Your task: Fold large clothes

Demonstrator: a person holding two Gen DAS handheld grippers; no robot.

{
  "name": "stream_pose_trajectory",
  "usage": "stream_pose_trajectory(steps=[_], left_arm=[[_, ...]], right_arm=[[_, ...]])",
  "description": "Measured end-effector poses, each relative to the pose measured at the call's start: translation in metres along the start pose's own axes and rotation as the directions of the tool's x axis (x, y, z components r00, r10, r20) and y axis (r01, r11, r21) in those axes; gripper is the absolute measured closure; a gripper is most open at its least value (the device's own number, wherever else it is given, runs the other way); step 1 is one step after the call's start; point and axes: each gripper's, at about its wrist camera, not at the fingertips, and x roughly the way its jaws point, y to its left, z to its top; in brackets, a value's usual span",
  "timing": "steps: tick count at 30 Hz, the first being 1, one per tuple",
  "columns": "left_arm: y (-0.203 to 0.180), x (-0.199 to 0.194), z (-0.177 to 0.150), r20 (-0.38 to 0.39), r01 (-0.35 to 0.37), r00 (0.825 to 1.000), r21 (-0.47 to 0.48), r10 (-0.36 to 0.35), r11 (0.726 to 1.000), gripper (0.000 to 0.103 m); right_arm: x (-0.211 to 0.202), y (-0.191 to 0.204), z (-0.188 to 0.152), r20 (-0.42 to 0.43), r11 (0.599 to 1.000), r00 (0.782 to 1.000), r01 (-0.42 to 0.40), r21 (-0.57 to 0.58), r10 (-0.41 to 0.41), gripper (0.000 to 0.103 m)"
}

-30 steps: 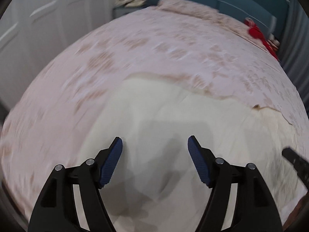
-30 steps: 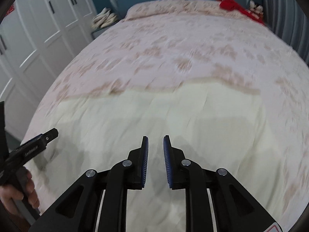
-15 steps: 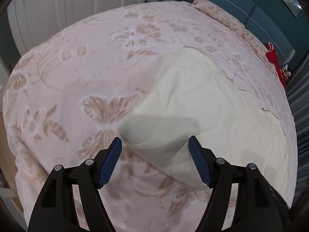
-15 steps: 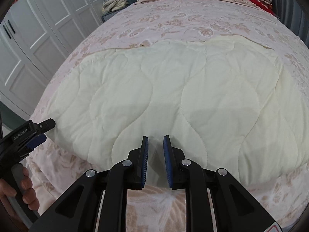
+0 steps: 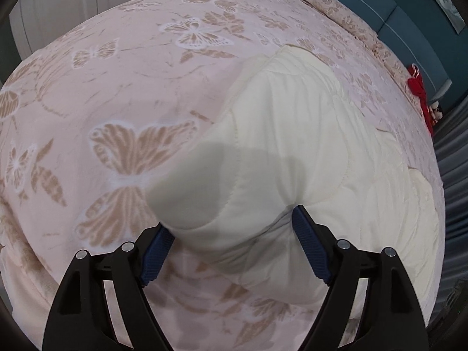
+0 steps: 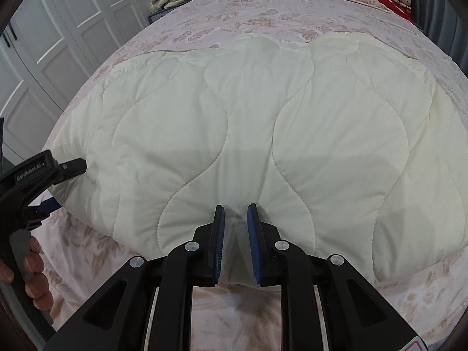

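Quilt [image 6: 263,134] on bed [image 5: 117,87]; right gripper [image 6: 235,234] clamps its near edge; left gripper [image 5: 231,242], jaws just widened, straddles corner ungripped.

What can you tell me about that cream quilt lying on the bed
The cream quilt is puffy, stitched in wavy lines and folded, lying flat across the butterfly bedspread. The right gripper pinches its near edge. The left gripper straddles its corner, jaws wide and just opening further.
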Motion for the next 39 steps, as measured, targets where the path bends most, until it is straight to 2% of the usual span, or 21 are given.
stream_pose_trajectory(steps=[2, 3, 4, 6, 9, 11, 18, 24, 30, 35, 39], left_arm=[[-0.006, 0.001, 0.000, -0.004, -0.005, 1.000, 0.017, 0.005, 1.000, 0.030], [-0.009, 0.001, -0.001, -0.006, -0.008, 1.000, 0.034, 0.008, 0.999, 0.038], [-0.014, -0.001, -0.002, -0.004, -0.010, 1.000, 0.059, 0.011, 0.998, 0.042], [-0.022, -0.005, -0.003, 0.000, -0.015, 1.000, 0.097, 0.015, 0.995, 0.061], [-0.036, -0.019, -0.006, 0.029, -0.048, 0.999, 0.169, 0.044, 0.984, 0.079], [-0.042, -0.031, -0.006, 0.052, -0.048, 0.998, 0.196, 0.038, 0.979, 0.083], [-0.080, -0.090, -0.011, 0.127, 0.002, 0.991, 0.302, -0.042, 0.953, 0.087], [-0.125, -0.126, -0.026, 0.158, 0.047, 0.980, 0.401, -0.119, 0.915, 0.088], [-0.170, -0.138, -0.050, 0.173, 0.037, 0.974, 0.510, -0.144, 0.859, 0.089], [-0.207, -0.139, -0.069, 0.160, 0.037, 0.974, 0.586, -0.160, 0.810, 0.089], [-0.240, -0.128, -0.085, 0.128, 0.048, 0.978, 0.633, -0.165, 0.773, 0.089]], right_arm=[[0.002, -0.001, 0.000, -0.004, 1.000, 1.000, -0.001, 0.003, 0.002, 0.086], [0.003, -0.001, 0.000, -0.005, 1.000, 1.000, -0.003, 0.004, 0.003, 0.086], [0.004, -0.001, 0.000, -0.007, 1.000, 1.000, -0.004, 0.005, 0.004, 0.086], [0.004, -0.001, 0.000, -0.007, 1.000, 1.000, -0.006, 0.007, 0.006, 0.086], [0.004, -0.001, 0.000, -0.009, 1.000, 1.000, -0.008, 0.011, 0.008, 0.086], [0.003, -0.003, 0.001, -0.012, 1.000, 1.000, -0.012, 0.017, 0.012, 0.086], [-0.014, -0.013, -0.003, -0.001, 0.998, 0.999, -0.036, 0.060, 0.036, 0.087], [-0.022, -0.031, -0.014, -0.003, 0.991, 0.998, -0.068, 0.115, 0.069, 0.091], [-0.018, -0.037, -0.017, -0.003, 0.984, 0.995, -0.103, 0.146, 0.105, 0.091], [-0.041, -0.051, -0.031, -0.008, 0.977, 0.990, -0.138, 0.166, 0.141, 0.092], [-0.065, -0.078, -0.050, -0.012, 0.985, 0.998, -0.065, 0.160, 0.068, 0.092]])
